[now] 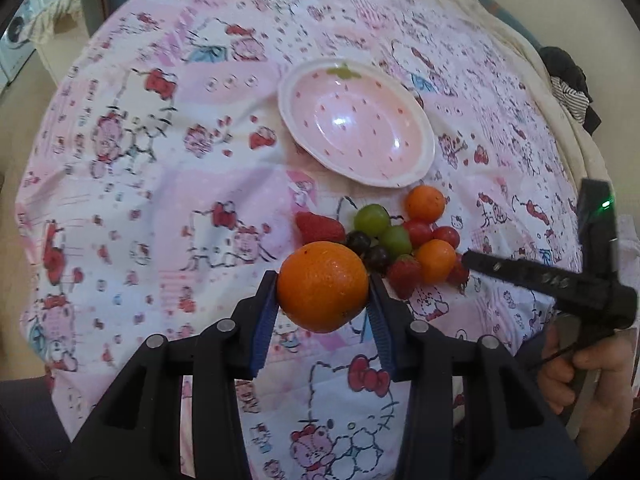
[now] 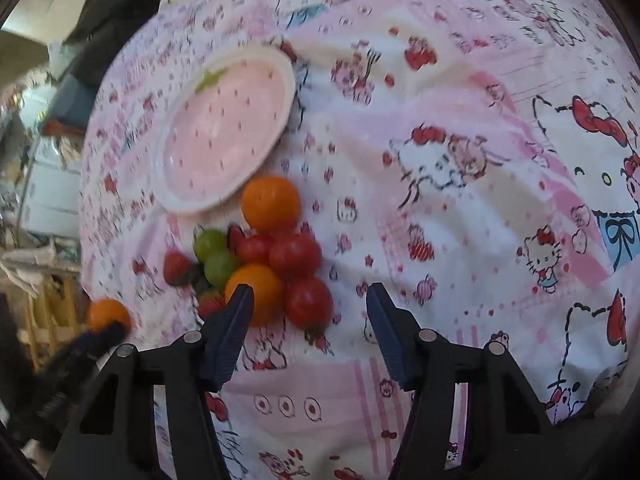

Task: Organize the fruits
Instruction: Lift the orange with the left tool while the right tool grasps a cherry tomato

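Observation:
My left gripper (image 1: pixel 323 286) is shut on a large orange (image 1: pixel 322 286), held above the cloth just short of the fruit pile; the orange also shows at the far left of the right wrist view (image 2: pixel 109 314). The pile holds small oranges (image 1: pixel 425 203), green grapes (image 1: pixel 372 219), dark grapes (image 1: pixel 357 242), cherry tomatoes (image 2: pixel 295 255) and strawberries (image 1: pixel 319 227). An empty pink strawberry-pattern plate (image 1: pixel 356 120) lies beyond the pile and also shows in the right wrist view (image 2: pixel 224 136). My right gripper (image 2: pixel 310 304) is open, empty, just short of the pile.
A pink Hello Kitty cloth (image 1: pixel 160 200) covers the table. The right gripper's black body (image 1: pixel 552 276) and the hand holding it are at the right edge of the left wrist view. Dark clothing (image 1: pixel 568 76) lies past the table's far right edge.

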`<state>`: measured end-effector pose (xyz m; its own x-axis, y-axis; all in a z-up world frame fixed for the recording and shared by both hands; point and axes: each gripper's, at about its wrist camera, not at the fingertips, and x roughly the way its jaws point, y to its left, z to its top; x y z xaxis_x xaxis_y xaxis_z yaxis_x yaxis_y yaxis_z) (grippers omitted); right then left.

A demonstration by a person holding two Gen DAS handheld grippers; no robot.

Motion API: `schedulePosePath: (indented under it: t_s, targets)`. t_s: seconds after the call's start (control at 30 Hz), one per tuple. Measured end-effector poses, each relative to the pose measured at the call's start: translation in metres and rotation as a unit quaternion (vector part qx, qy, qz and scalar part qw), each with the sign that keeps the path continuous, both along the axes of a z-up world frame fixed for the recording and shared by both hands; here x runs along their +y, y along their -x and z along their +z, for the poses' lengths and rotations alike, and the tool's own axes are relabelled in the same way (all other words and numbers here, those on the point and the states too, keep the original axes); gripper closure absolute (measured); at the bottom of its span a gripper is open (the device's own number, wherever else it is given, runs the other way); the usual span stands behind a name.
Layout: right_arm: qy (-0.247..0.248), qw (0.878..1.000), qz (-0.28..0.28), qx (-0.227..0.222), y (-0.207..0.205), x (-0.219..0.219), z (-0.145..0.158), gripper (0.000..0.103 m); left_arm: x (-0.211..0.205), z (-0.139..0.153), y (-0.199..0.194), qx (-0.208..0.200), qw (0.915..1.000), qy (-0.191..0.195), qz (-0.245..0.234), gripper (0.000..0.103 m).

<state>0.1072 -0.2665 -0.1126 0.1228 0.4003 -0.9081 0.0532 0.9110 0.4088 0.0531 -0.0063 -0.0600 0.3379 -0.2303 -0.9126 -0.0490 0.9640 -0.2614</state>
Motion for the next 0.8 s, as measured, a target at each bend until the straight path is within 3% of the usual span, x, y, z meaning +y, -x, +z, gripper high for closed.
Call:
schedulePosePath:
  t_s: [0.17, 0.33, 0.57, 0.63, 0.8]
  targets:
    - [-0.027, 0.999, -0.007, 0.018, -0.002, 0.001, -0.011, 0.060, 0.008, 0.002, -0.002, -0.004, 0.9998, 0.015, 0.015, 0.064]
    - [-0.050, 0.998, -0.021, 0.029, 0.001, -0.006, -0.013, 0.061, 0.013, 0.013, 0.001, -0.019, 0.9994, 0.020, 0.019, 0.064]
    - [0.013, 0.999, 0.034, -0.004, 0.005, 0.014, -0.007, 0.061, 0.011, 0.013, 0.004, -0.024, 0.9995, 0.011, 0.015, 0.064]
    - [0.011, 0.999, 0.043, -0.007, 0.004, 0.015, -0.007, 0.063, 0.010, 0.013, 0.004, -0.026, 0.9995, 0.006, 0.015, 0.064]
    - [-0.017, 0.999, 0.025, 0.010, 0.003, 0.005, -0.013, 0.078, 0.012, 0.013, 0.006, -0.033, 0.9992, 0.000, 0.022, 0.064]
